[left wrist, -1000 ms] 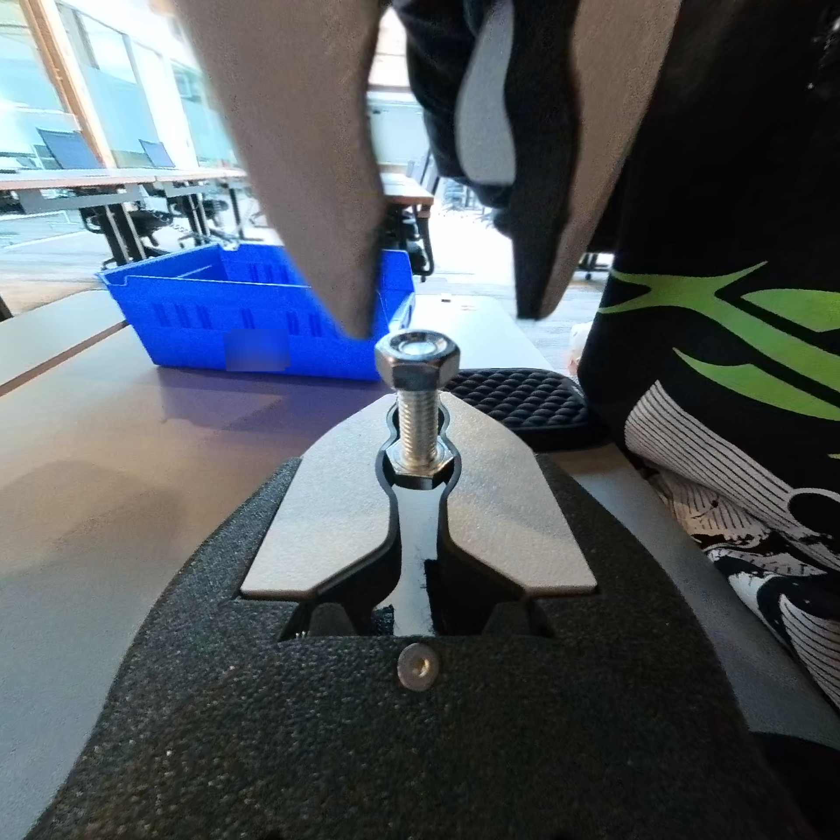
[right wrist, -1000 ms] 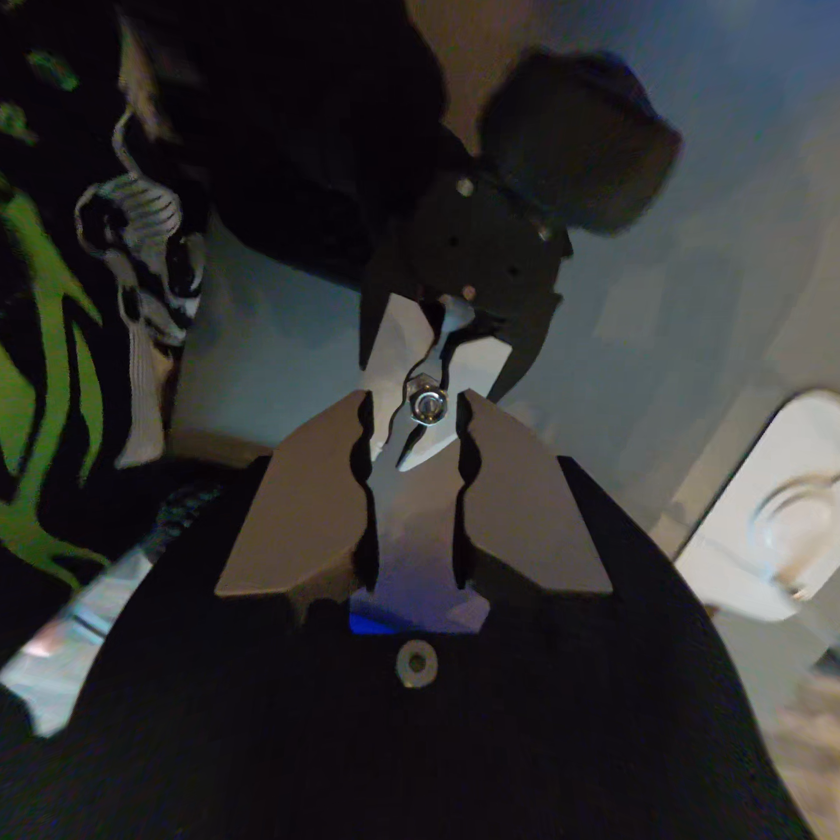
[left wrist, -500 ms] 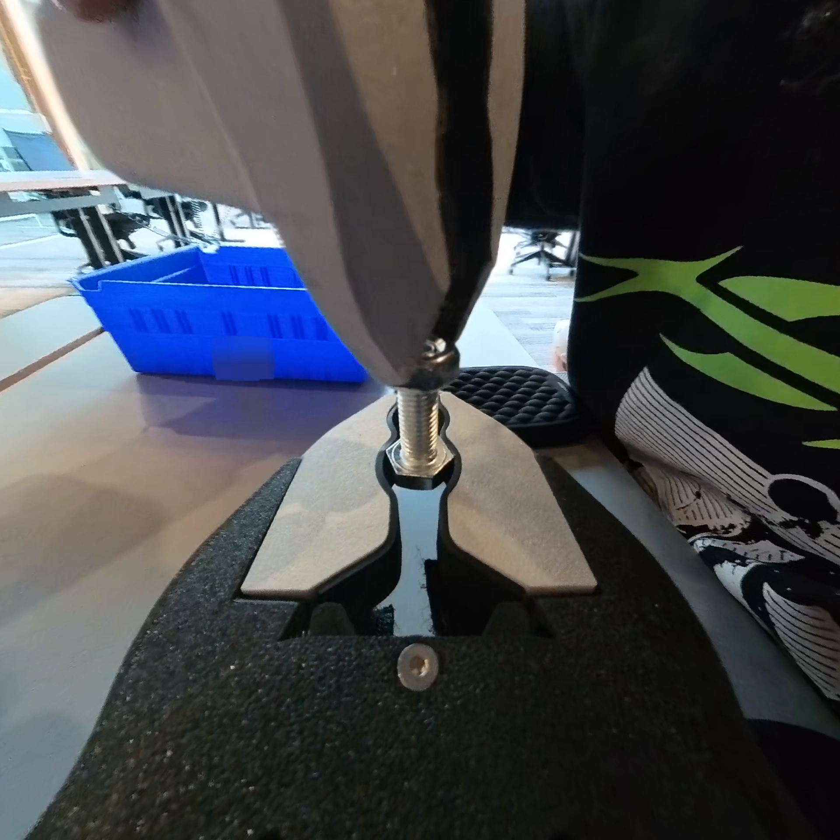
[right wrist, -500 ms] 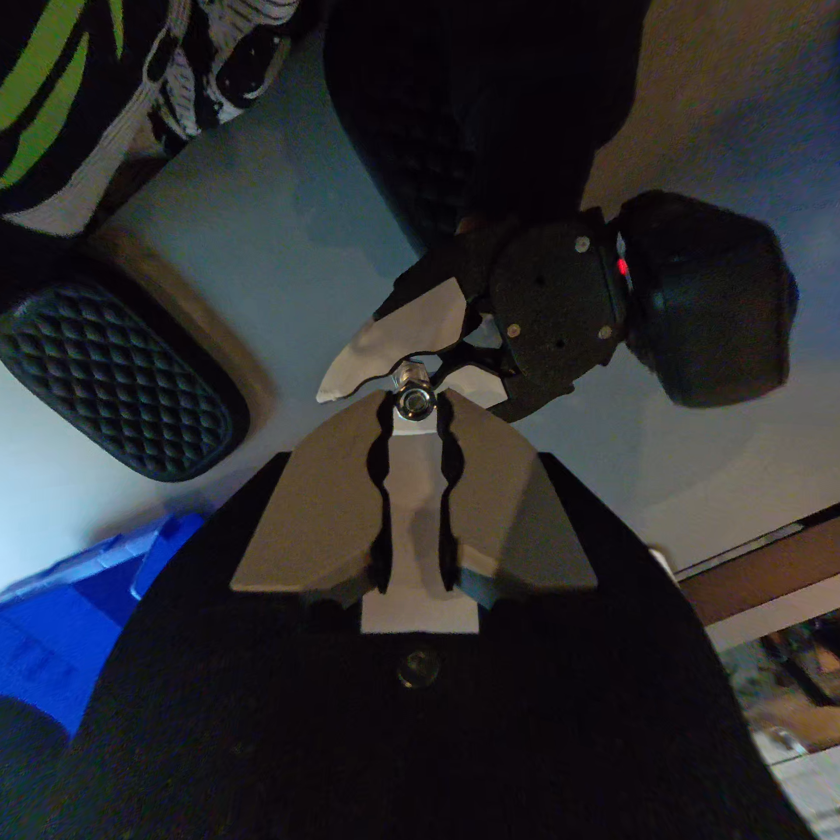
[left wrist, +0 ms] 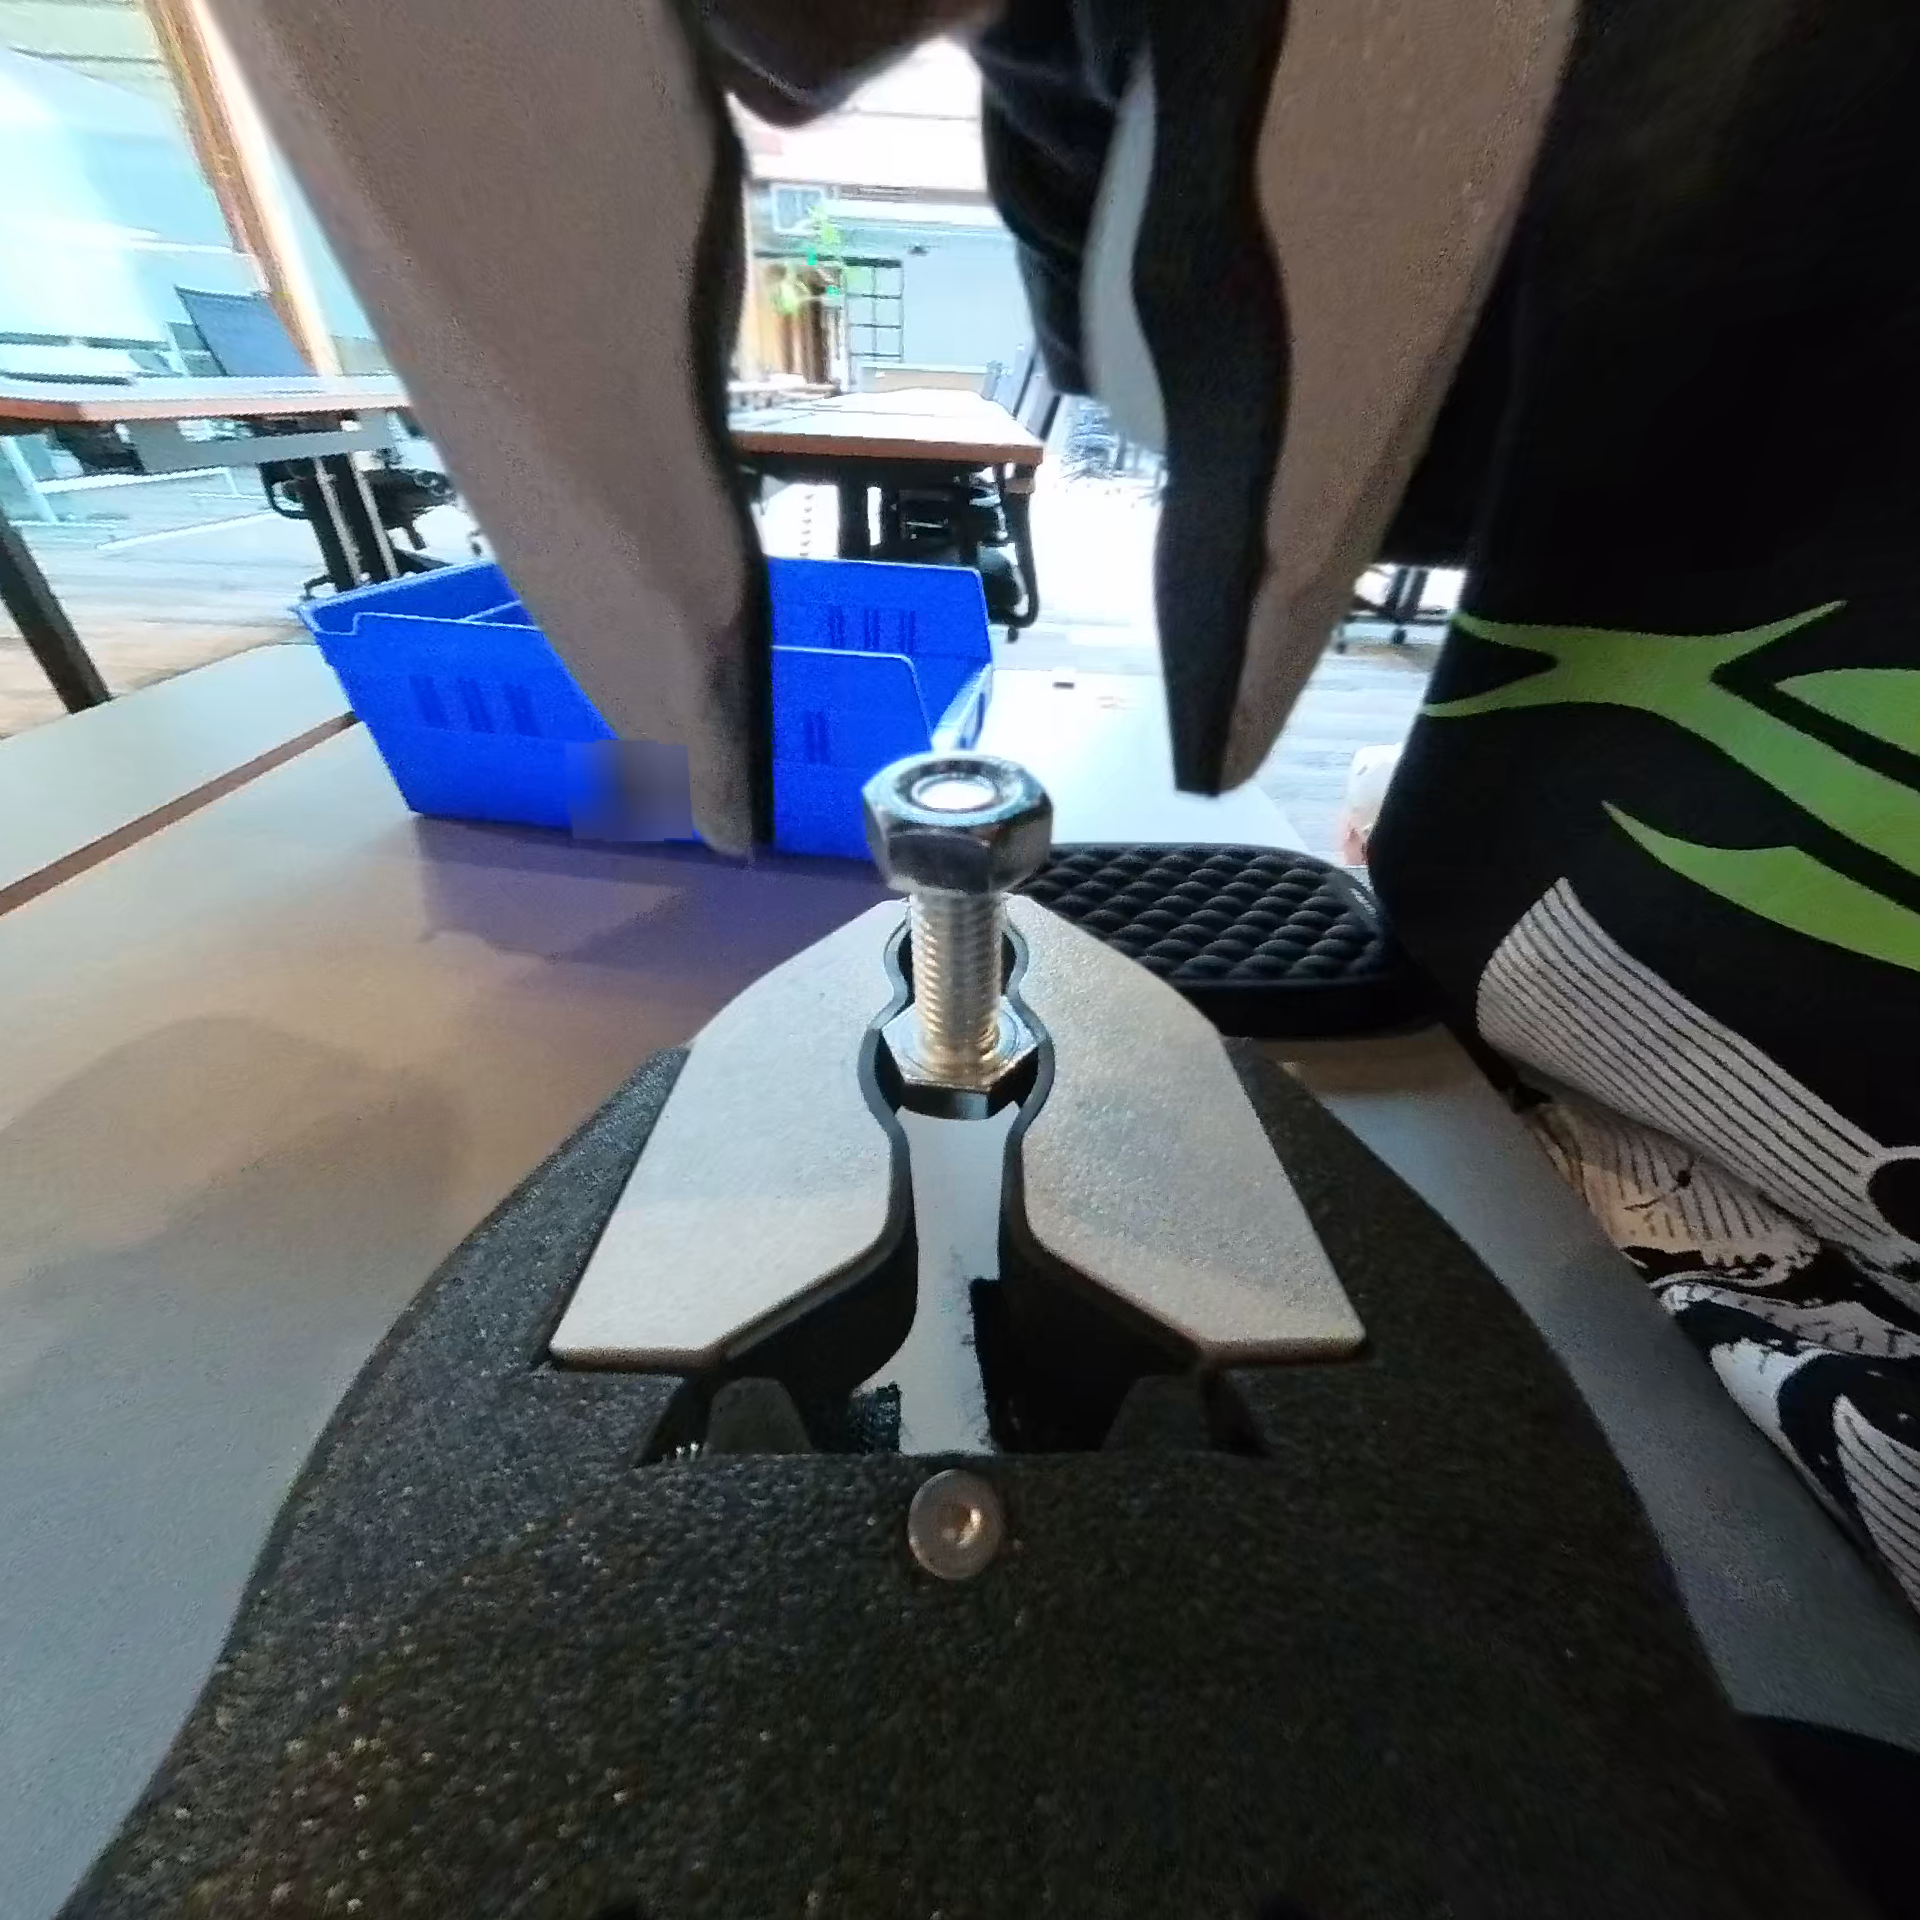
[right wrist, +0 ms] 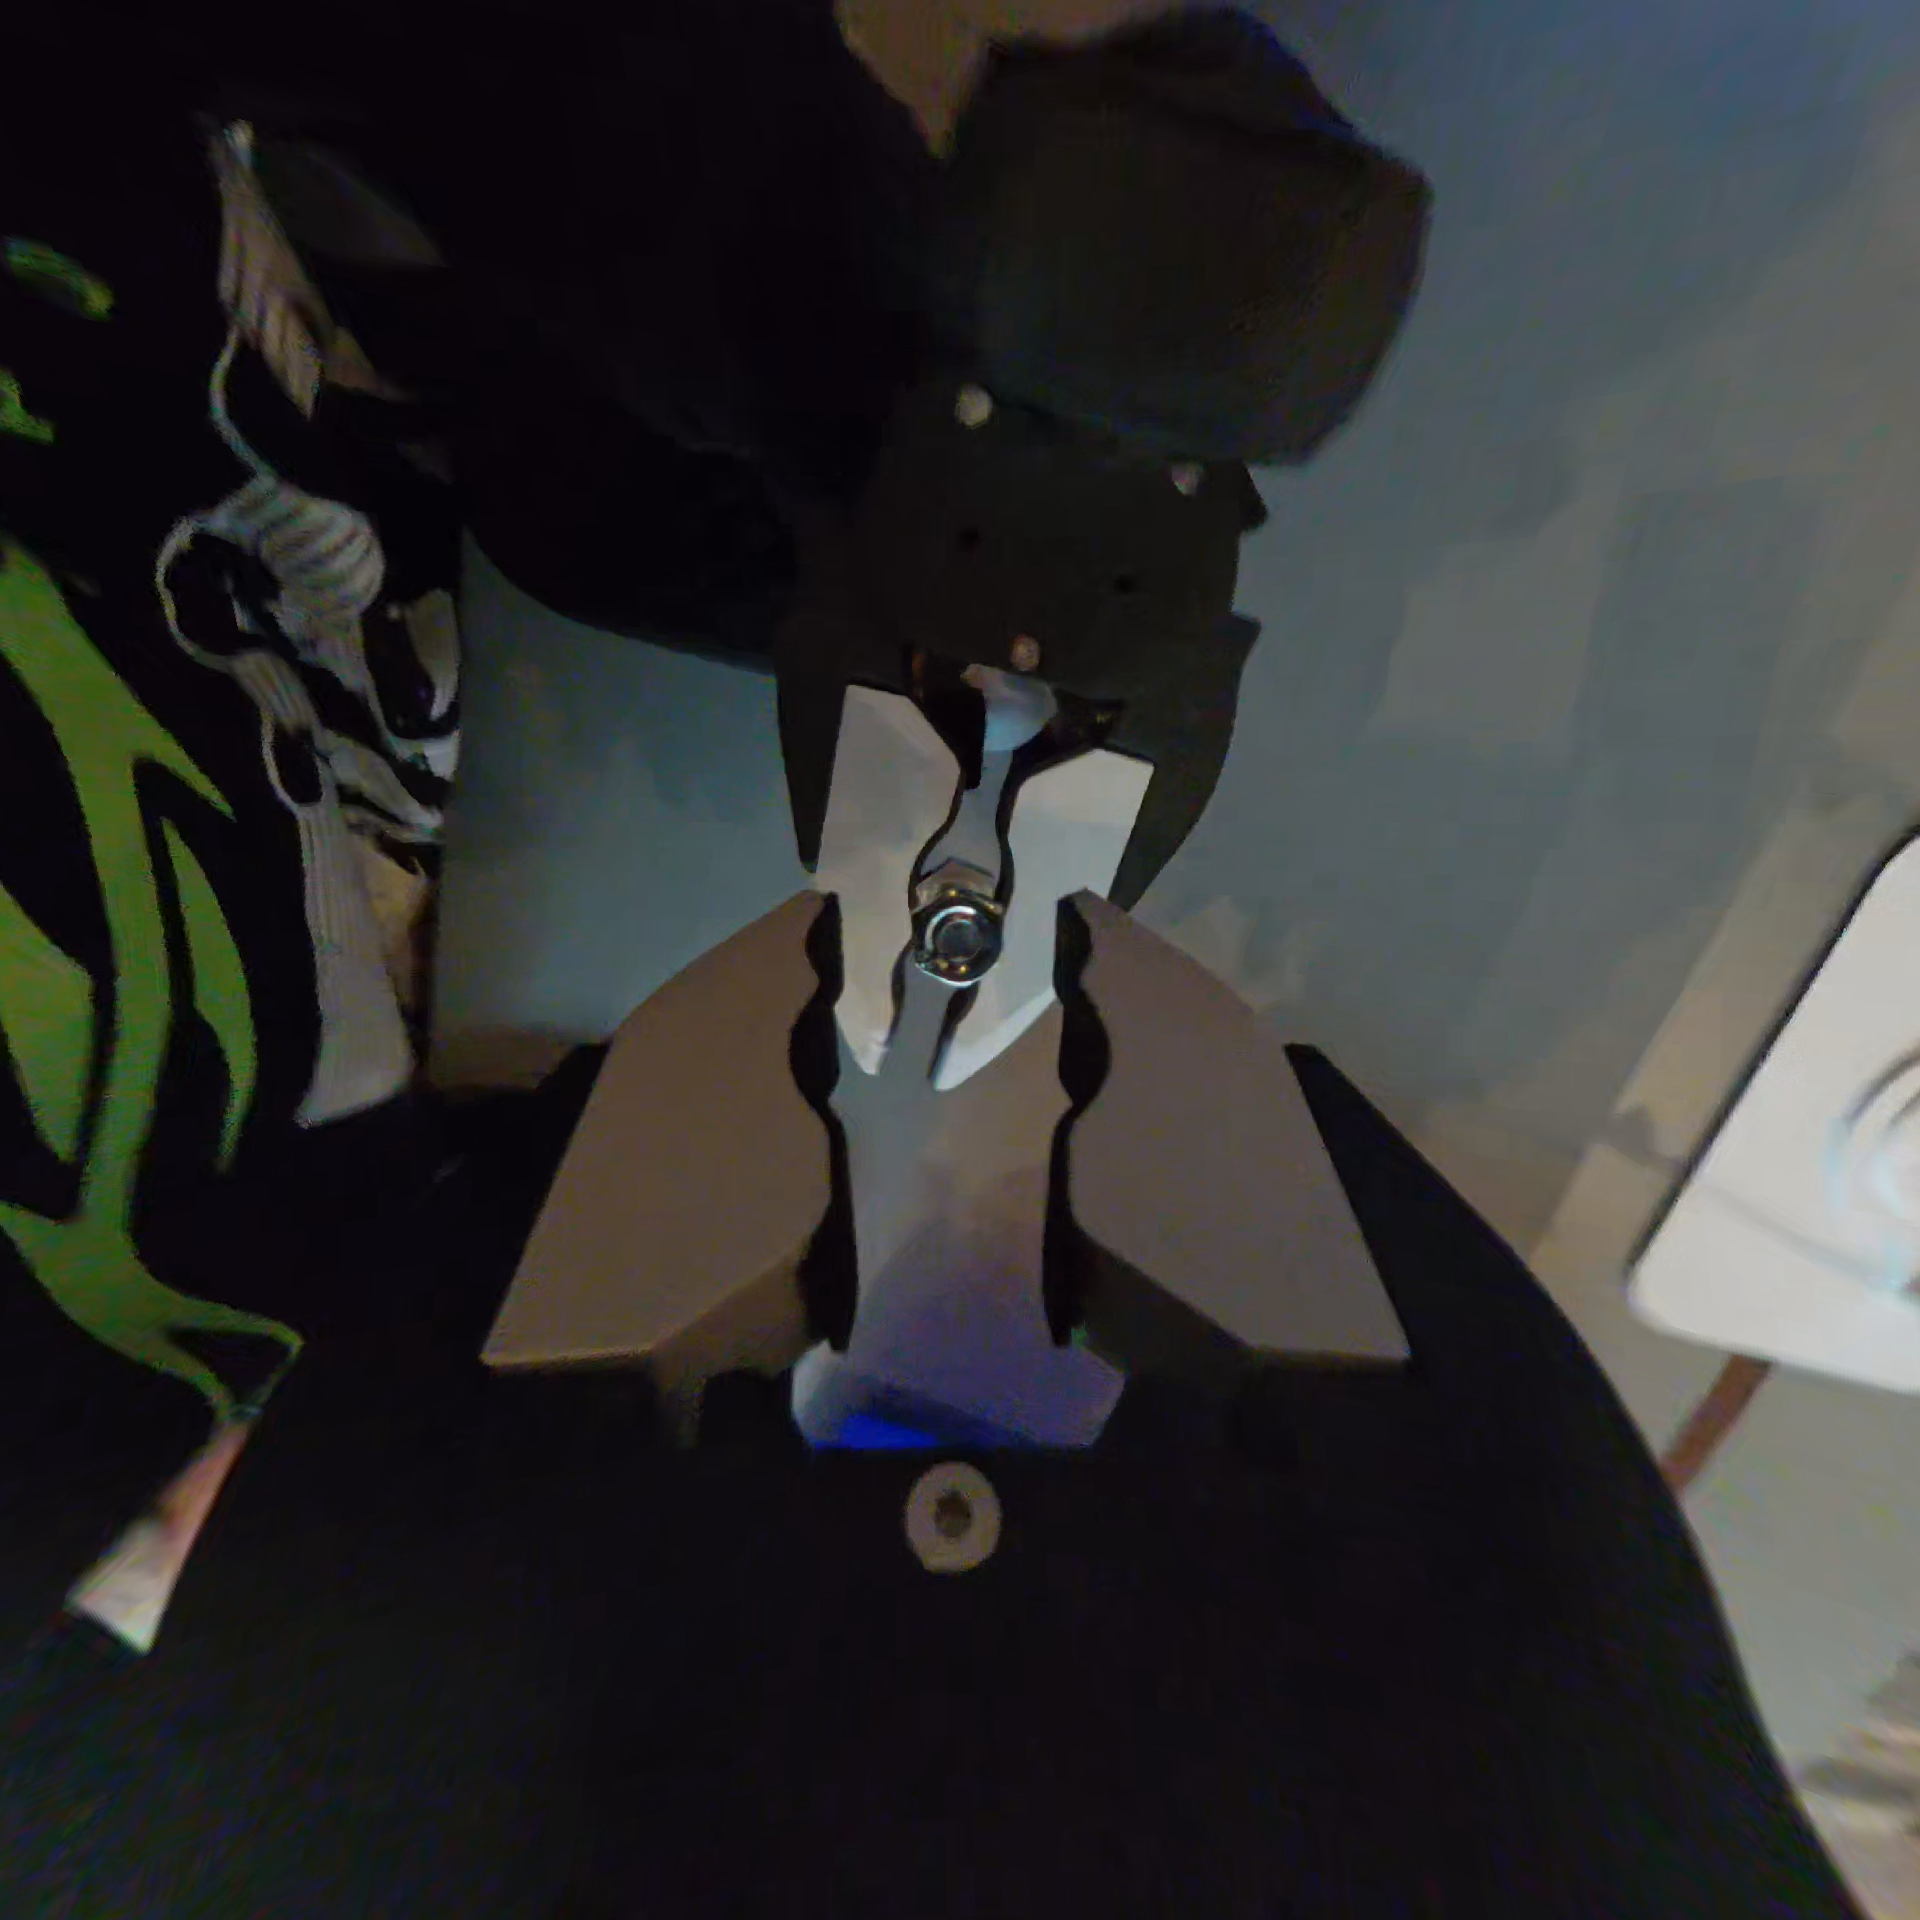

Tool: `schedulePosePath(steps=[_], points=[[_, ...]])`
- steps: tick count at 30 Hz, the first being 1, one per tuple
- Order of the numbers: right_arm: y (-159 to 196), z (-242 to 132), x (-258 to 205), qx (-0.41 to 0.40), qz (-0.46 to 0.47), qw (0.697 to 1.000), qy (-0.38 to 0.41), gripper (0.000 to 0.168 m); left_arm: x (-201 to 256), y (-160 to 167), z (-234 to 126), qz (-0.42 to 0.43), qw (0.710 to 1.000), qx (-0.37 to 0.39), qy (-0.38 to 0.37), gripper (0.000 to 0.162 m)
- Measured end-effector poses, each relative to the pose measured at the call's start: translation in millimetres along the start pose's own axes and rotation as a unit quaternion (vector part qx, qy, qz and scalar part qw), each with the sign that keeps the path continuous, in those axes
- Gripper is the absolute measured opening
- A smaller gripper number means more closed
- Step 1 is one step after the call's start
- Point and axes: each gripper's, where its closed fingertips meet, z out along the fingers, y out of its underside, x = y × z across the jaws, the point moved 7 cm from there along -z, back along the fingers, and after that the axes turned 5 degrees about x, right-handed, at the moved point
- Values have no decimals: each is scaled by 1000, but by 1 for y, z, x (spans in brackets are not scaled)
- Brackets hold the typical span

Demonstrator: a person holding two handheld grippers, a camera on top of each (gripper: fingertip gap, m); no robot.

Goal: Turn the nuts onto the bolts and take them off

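**Left claw pinching the bolt upright, right claw spread above the nut**

In the left wrist view, the left claw is sitting at the centre of the frame, its two grey fingers pressed onto the hex head of the bolt in a notch near their tips. The bolt is standing upright, its threaded shaft rising out of the fingers. The nut is sitting at the very top of the shaft, well clear of the fingers below.

The right claw is hanging down from the top of the frame, its fingers spread wide. One fingertip is showing just left of the nut and the other up and to the right of it; neither is touching the nut.

In the right wrist view, the right claw is looking straight down with its fingers parted. The nut is showing end-on in the gap between the tips, slightly left of the middle, with space on both sides.

A blue bin is standing on the grey table in the left middle of the left wrist view, behind the claws.
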Motion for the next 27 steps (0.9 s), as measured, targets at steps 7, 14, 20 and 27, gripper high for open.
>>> schedulePosePath(steps=[7, 14, 20, 27], points=[[-1, -6, -4, -55, -352, 933, -56, 31, 3, 1, 2, -4, 1000, -3, 24, 12], [-6, 0, 0, -71, -376, 917, -111, 11, 6, 2, 4, -3, 999, -5, 43, 12], [-4, 2, -3, -80, -375, 916, -116, 25, 8, 2, 4, -1, 999, -6, 50, 12], [-4, 5, 0, -84, -334, 935, -87, 17, 6, 0, 3, 4, 999, -2, 37, 12]])
